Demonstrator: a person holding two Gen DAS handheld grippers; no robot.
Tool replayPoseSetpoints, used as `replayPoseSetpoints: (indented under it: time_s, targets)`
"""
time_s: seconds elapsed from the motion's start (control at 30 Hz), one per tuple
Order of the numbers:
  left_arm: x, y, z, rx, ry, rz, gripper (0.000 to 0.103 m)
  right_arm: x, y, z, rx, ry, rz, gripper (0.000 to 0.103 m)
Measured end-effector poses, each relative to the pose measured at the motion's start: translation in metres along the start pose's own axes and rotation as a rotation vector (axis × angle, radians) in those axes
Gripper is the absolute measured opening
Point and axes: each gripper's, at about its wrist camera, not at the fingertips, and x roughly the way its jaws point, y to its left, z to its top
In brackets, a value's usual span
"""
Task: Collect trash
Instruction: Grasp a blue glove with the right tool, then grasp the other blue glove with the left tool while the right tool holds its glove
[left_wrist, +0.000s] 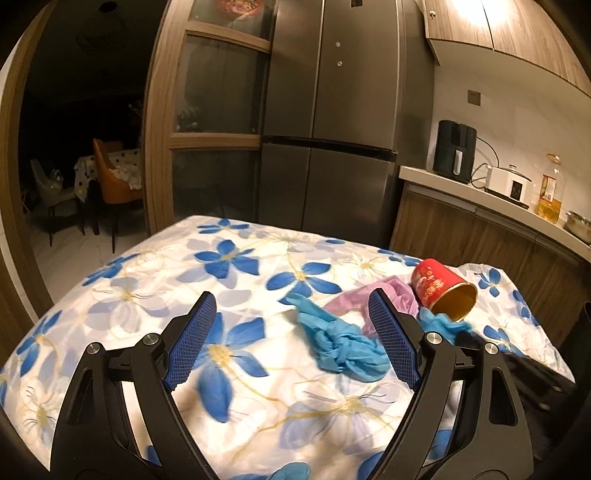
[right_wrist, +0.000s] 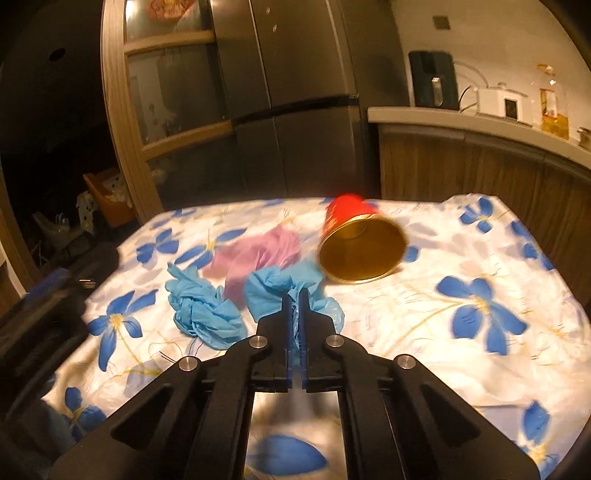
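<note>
A crumpled blue glove (left_wrist: 341, 345) lies on the flowered tablecloth (left_wrist: 229, 280), between the open fingers of my left gripper (left_wrist: 291, 306). Behind it lie a crumpled purple glove (left_wrist: 354, 299) and a red paper cup (left_wrist: 441, 290) on its side, its gold mouth toward me. My right gripper (right_wrist: 294, 295) is shut on a second crumpled blue glove (right_wrist: 277, 286). In the right wrist view the first blue glove (right_wrist: 203, 310) lies to the left, the purple glove (right_wrist: 255, 254) behind, and the tipped cup (right_wrist: 360, 245) just beyond.
A tall dark fridge (left_wrist: 332, 110) stands behind the table. A counter (left_wrist: 480, 195) at the right holds an air fryer (left_wrist: 454, 151), a white cooker (left_wrist: 508, 182) and an oil bottle (left_wrist: 550, 190). A dark doorway at the left shows chairs.
</note>
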Motion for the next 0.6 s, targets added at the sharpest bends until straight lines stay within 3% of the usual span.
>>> replayPoseSetpoints:
  time_s: [0.2,0.4,0.6]
  targets:
    - [0.024,-0.016,-0.004,0.008,0.077,-0.016,0.073,-0.043,-0.024,0.012,0.048,-0.087,-0.006,0.003]
    - [0.04,-0.023,-0.009,0.027,0.148,-0.017,0.051,-0.068,-0.043,0.016,0.094,-0.126,-0.011,0.003]
    - [0.058,-0.02,-0.014,0.011,0.236,-0.036,0.023,-0.084,-0.049,0.014,0.106,-0.144,-0.018,0.003]
